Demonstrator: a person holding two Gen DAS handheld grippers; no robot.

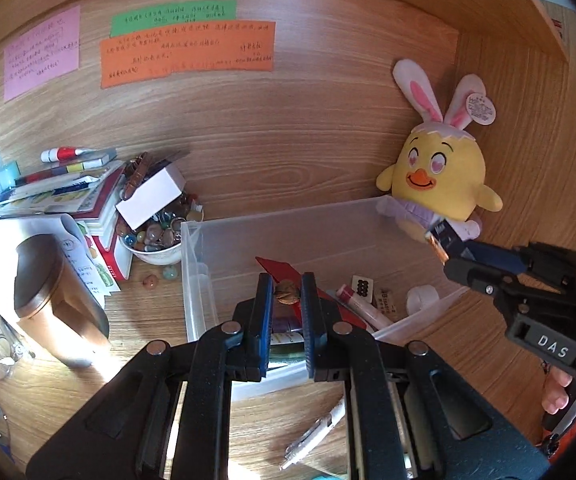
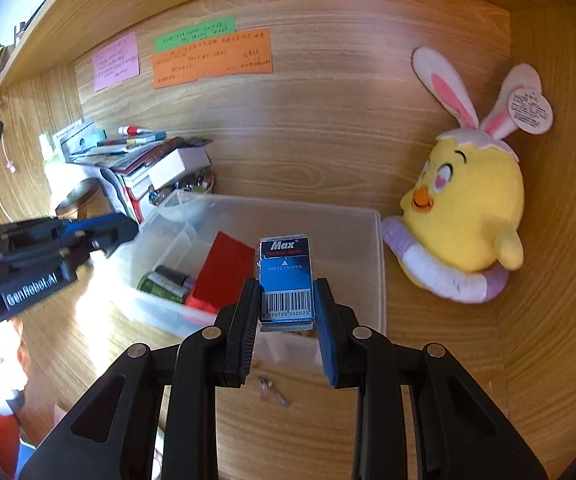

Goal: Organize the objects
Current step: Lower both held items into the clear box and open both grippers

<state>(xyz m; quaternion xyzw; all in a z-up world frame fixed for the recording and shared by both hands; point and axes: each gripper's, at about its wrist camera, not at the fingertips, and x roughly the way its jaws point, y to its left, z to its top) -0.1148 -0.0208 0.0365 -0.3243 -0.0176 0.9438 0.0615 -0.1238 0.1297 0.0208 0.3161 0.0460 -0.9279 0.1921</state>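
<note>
The wooden desk (image 1: 328, 168) fills both views, its back panel carrying a pink note (image 1: 42, 58), a green note (image 1: 173, 17) and an orange note (image 1: 187, 54). A clear plastic bin (image 2: 376, 264) sits on the desk in the middle, with a red box (image 2: 222, 272), a green bottle (image 2: 164, 282) and a pink-capped tube (image 1: 362, 304) inside. Right of the bin, a yellow plush chick (image 2: 468, 216) with rabbit ears leans against the side wall. Left of the bin lies a stack of books (image 1: 60, 188), a white box (image 1: 152, 194) on top of a bowl (image 1: 154, 254) of glass beads, and a brown jar (image 1: 48, 292) nearer the camera. A white pen (image 1: 314, 436) lies on the desk in front of the bin.

The right gripper (image 2: 286, 300) pinches a blue "Max" box (image 2: 286, 276) by its sides, barcode up, over the bin's near right end. The left gripper (image 1: 287, 296) is pressed nearly together on a small brown walnut (image 1: 287, 295), held above the bin's near edge over the red box. A bit of the person's hand (image 1: 558, 394) shows behind the right gripper.
</note>
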